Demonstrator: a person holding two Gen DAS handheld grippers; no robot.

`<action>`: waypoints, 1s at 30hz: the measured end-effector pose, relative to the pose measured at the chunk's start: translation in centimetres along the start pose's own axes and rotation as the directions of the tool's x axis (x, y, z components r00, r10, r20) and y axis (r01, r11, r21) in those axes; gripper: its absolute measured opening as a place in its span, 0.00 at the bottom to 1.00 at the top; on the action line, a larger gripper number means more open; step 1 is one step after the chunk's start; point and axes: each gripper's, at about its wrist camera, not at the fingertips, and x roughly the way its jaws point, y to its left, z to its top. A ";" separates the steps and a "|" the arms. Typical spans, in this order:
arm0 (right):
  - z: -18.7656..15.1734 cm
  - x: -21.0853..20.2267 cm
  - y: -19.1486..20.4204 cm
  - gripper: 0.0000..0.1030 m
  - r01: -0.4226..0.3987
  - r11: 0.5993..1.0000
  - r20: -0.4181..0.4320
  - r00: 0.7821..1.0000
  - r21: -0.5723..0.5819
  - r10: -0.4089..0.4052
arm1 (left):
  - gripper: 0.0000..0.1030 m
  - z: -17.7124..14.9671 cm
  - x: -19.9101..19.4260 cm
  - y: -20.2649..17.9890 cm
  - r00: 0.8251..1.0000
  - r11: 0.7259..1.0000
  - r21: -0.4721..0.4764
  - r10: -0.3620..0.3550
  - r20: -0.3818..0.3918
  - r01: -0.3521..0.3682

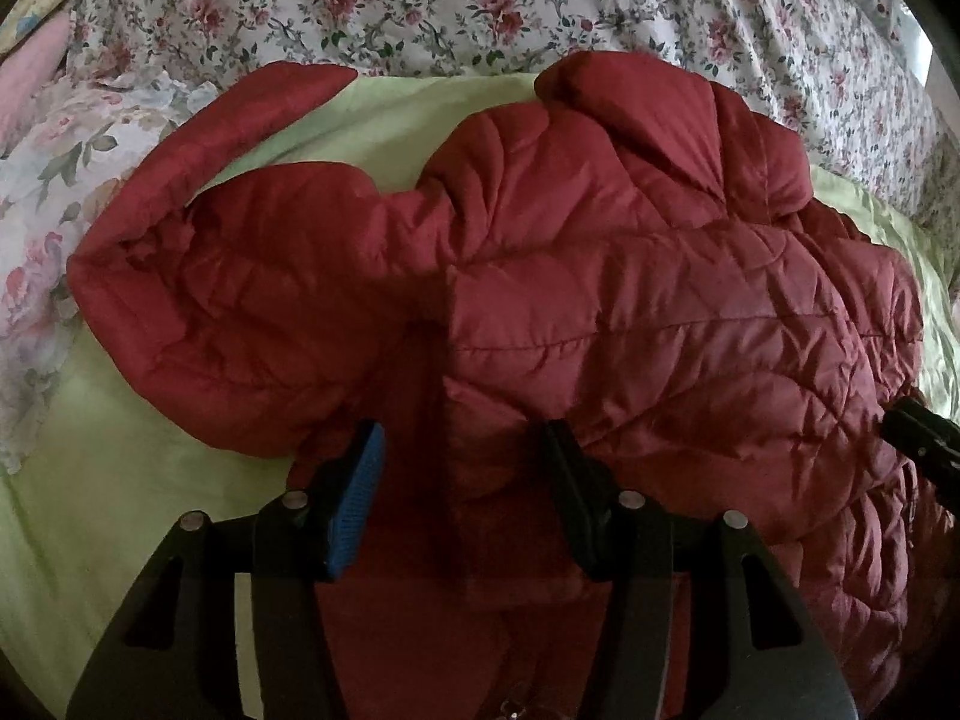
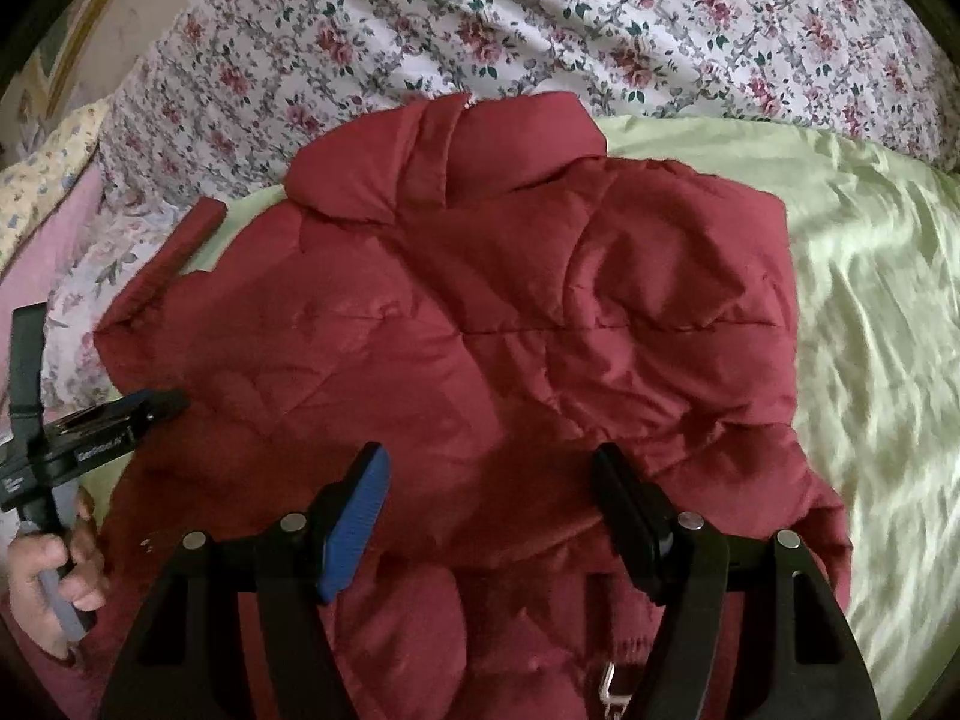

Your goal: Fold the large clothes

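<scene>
A dark red quilted jacket (image 1: pixel 600 300) lies spread on a light green sheet (image 1: pixel 90 510), with one sleeve (image 1: pixel 240 312) bunched out to the left. My left gripper (image 1: pixel 465 468) hovers over the jacket's near edge, its jaws apart; red fabric lies between the pads without being pinched. In the right wrist view the jacket (image 2: pixel 480 330) shows its collar (image 2: pixel 438 162) at the far end. My right gripper (image 2: pixel 492 486) stands open wide over the near hem, pads clear of the fabric. A hand (image 2: pixel 42 576) holds the left gripper's body (image 2: pixel 120 414) at the left edge.
A floral duvet (image 2: pixel 540 18) is piled along the far side of the bed. A pink pillow (image 1: pixel 30 78) sits at the far left. Bare green sheet (image 2: pixel 870 300) stretches to the right of the jacket. The right gripper's tip (image 1: pixel 918 444) shows at the right edge.
</scene>
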 end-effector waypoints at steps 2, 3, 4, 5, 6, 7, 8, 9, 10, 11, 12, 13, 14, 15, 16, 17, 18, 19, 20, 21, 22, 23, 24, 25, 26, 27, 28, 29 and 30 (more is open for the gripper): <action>-0.1 0.6 0.1 0.70 0.008 1.000 -0.003 1.000 -0.006 -0.008 | 0.57 0.0 0.1 0.1 1.000 1.000 -0.002 0.000 0.002 0.000; -0.2 0.8 0.1 0.71 0.012 1.000 -0.002 1.000 -0.010 -0.012 | 0.58 0.0 0.2 0.1 1.000 1.000 -0.003 -0.001 0.001 0.001; -0.2 1.1 0.2 0.72 0.017 1.000 -0.002 1.000 -0.016 -0.017 | 0.59 -0.1 0.2 0.2 1.000 1.000 -0.005 -0.002 0.000 0.002; -0.2 1.3 0.3 0.74 0.022 1.000 0.001 1.000 -0.020 -0.022 | 0.60 -0.1 0.2 0.2 1.000 1.000 -0.006 -0.004 0.001 0.004; -0.1 1.5 0.4 0.75 0.026 0.999 0.004 1.000 -0.022 -0.026 | 0.61 -0.1 0.3 0.2 1.000 1.000 -0.005 -0.003 0.001 0.003; -0.1 1.7 0.5 0.76 0.030 0.999 0.006 1.000 -0.022 -0.030 | 0.63 0.0 0.3 0.3 1.000 1.000 -0.005 0.000 0.001 0.000; -0.1 1.8 0.5 0.77 0.034 0.999 0.008 0.999 -0.020 -0.034 | 0.64 0.0 0.4 0.3 1.000 1.000 -0.006 0.003 0.001 -0.003; -0.1 1.8 0.6 0.77 0.036 0.999 0.010 0.999 -0.020 -0.036 | 0.64 0.0 0.4 0.3 1.000 1.000 -0.007 0.004 0.000 -0.004; -0.1 1.8 0.7 0.78 0.038 0.999 0.011 0.999 -0.024 -0.038 | 0.64 0.0 0.5 0.3 1.000 1.000 -0.010 0.006 -0.001 -0.006; -0.2 1.7 0.6 0.78 0.036 0.999 0.012 0.999 -0.027 -0.035 | 0.65 0.0 0.6 0.3 1.000 1.000 -0.012 0.007 -0.001 -0.007; -0.1 1.7 0.5 0.78 0.031 0.999 0.011 0.999 -0.026 -0.030 | 0.65 0.0 0.7 0.2 1.000 1.000 -0.012 0.010 -0.001 -0.010; -0.1 1.7 0.4 0.78 0.025 0.999 0.011 1.000 -0.025 -0.024 | 0.65 0.0 0.7 0.1 1.000 1.000 -0.011 0.014 0.000 -0.014; -0.1 1.6 0.4 0.78 0.022 0.999 0.010 1.000 -0.026 -0.021 | 0.65 0.0 0.7 0.0 1.000 1.000 -0.008 0.017 0.001 -0.017; -0.1 1.7 0.4 0.78 0.021 0.999 0.010 1.000 -0.028 -0.021 | 0.65 0.0 0.7 0.0 1.000 1.000 -0.006 0.020 0.001 -0.020; -0.1 1.7 0.4 0.78 0.022 0.999 0.010 1.000 -0.030 -0.021 | 0.65 0.0 0.7 0.0 1.000 1.000 -0.005 0.020 0.000 -0.020; -0.1 1.7 0.4 0.78 0.022 0.999 0.010 1.000 -0.031 -0.022 | 0.65 0.0 0.7 0.0 1.000 1.000 -0.004 0.020 0.000 -0.020; -0.1 1.7 0.4 0.78 0.022 0.999 0.010 1.000 -0.031 -0.022 | 0.65 0.0 0.7 0.1 1.000 1.000 -0.005 0.019 -0.002 -0.019; -0.1 1.7 0.4 0.78 0.021 0.999 0.010 1.000 -0.030 -0.021 | 0.65 0.1 0.7 0.1 1.000 1.000 -0.009 0.017 -0.005 -0.017; -0.1 1.7 0.4 0.78 0.021 0.999 0.010 1.000 -0.029 -0.020 | 0.65 0.1 0.7 0.1 1.000 1.000 -0.011 0.016 -0.006 -0.016; -0.1 1.7 0.4 0.78 0.020 0.999 0.010 1.000 -0.029 -0.020 | 0.65 0.1 0.7 0.1 1.000 1.000 -0.013 0.018 -0.007 -0.018; -0.1 1.7 0.4 0.78 0.019 0.999 0.011 1.000 -0.028 -0.018 | 0.65 0.1 0.7 0.1 1.000 1.000 -0.011 0.022 -0.007 -0.022; -0.1 1.6 0.4 0.78 0.017 1.000 0.011 1.000 -0.026 -0.017 | 0.65 0.1 0.6 -0.1 1.000 1.000 -0.008 0.028 -0.006 -0.028; -0.1 1.6 0.4 0.78 0.016 1.000 0.012 1.000 -0.024 -0.016 | 0.65 0.1 0.6 -0.2 0.999 0.999 -0.004 0.034 -0.005 -0.034; -0.2 1.5 0.3 0.78 0.013 1.000 0.013 1.000 -0.022 -0.013 | 0.65 0.1 0.6 -0.3 0.999 0.999 -0.002 0.038 -0.005 -0.038; -0.2 1.5 0.2 0.78 0.009 1.000 0.015 1.000 -0.018 -0.008 | 0.65 0.1 0.6 -0.4 0.999 0.999 0.003 0.043 -0.006 -0.043; -0.3 1.4 0.2 0.78 0.006 1.000 0.017 1.000 -0.016 -0.005 | 0.65 0.2 0.6 -0.5 0.999 0.999 0.007 0.047 -0.007 -0.047; -0.3 1.5 0.1 0.78 0.004 1.000 0.017 1.000 -0.015 -0.004 | 0.65 0.2 0.6 -0.5 0.999 0.999 0.009 0.049 -0.007 -0.049; -0.3 1.5 0.1 0.78 0.005 1.000 0.016 1.000 -0.016 -0.005 | 0.65 0.2 0.6 -0.5 0.999 0.999 0.010 0.050 -0.007 -0.050; -0.2 1.5 0.1 0.78 0.007 1.000 0.015 1.000 -0.017 -0.006 | 0.65 0.2 0.6 -0.5 0.999 0.999 0.009 0.050 -0.006 -0.050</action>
